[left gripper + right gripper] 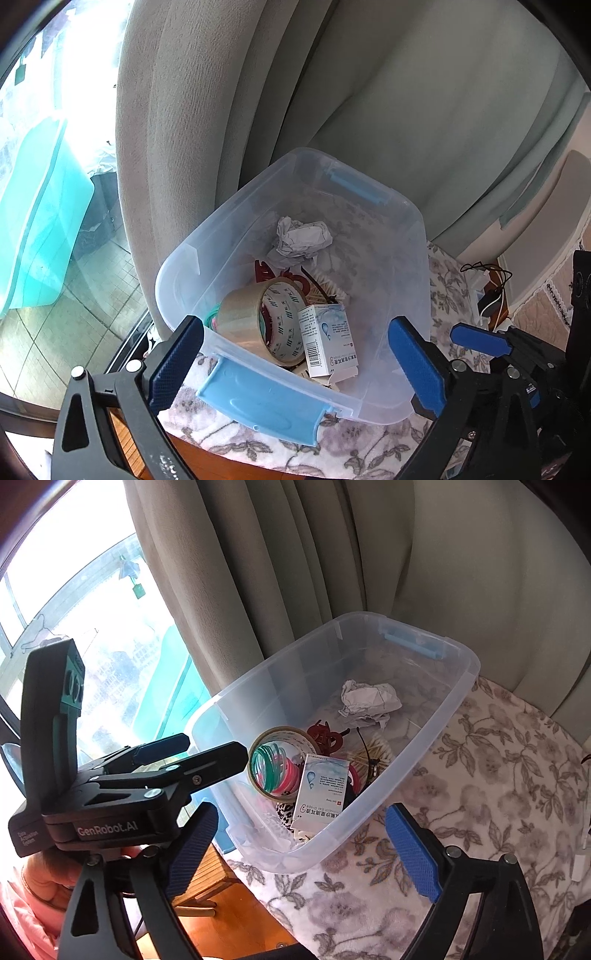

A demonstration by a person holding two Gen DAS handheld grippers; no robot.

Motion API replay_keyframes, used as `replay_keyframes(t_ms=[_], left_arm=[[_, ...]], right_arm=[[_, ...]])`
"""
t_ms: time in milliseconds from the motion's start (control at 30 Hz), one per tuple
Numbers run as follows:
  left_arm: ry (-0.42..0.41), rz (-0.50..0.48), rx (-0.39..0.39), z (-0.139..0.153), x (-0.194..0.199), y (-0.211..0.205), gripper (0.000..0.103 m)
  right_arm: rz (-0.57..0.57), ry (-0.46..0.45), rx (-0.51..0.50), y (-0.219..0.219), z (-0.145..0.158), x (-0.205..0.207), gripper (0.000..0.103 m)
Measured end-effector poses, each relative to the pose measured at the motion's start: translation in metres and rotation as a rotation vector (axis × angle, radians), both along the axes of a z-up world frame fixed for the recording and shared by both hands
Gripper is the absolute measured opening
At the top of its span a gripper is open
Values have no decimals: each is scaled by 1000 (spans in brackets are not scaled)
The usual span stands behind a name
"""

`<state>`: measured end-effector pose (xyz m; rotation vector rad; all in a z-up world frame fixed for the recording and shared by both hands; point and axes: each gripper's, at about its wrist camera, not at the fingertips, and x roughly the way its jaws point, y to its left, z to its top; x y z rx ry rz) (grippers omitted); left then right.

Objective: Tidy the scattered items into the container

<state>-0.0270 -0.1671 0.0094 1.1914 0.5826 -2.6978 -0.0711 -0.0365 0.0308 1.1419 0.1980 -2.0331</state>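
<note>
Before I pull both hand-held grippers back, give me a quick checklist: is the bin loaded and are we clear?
1. Left hand-held gripper open, holding nothing: ok.
2. Right hand-held gripper open, holding nothing: ok.
3. Tape roll, medicine box and crumpled paper inside the clear bin: ok.
4. Bin resting flat on the floral cloth: ok.
5. No loose items left outside the bin: cannot tell.

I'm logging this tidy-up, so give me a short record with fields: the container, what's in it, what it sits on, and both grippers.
container: clear plastic bin, lid off, blue latches
contents: tape roll, white medicine box, crumpled paper, red hair clip, colored hair ties, cotton swabs
surface: floral cloth
left gripper: open, empty
right gripper: open, empty
</note>
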Motion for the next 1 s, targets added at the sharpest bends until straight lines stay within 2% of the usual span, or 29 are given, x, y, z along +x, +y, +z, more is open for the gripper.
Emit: replay_keyframes(t_ms=[67, 233, 500, 733, 900, 1000], left_arm=[[0, 2, 2, 0, 0, -1, 100], [-2, -3, 9, 0, 1, -3, 100], [-25, -22, -42, 3, 0, 4, 100], [-96, -1, -118, -2, -2, 7, 100], [-101, -3, -64, -7, -1, 3, 100], [-103, 3, -59, -7, 0, 2, 100]], right_arm=[[-9, 9, 6, 2, 1, -1, 101], [-38, 12, 20, 7, 1, -7, 103], [-58, 20, 39, 6, 2, -10, 103], [-71, 19, 42, 5, 4, -13, 103], [-77, 1, 46, 3, 4, -12, 103], [-73, 5, 55, 1, 4, -10, 103]])
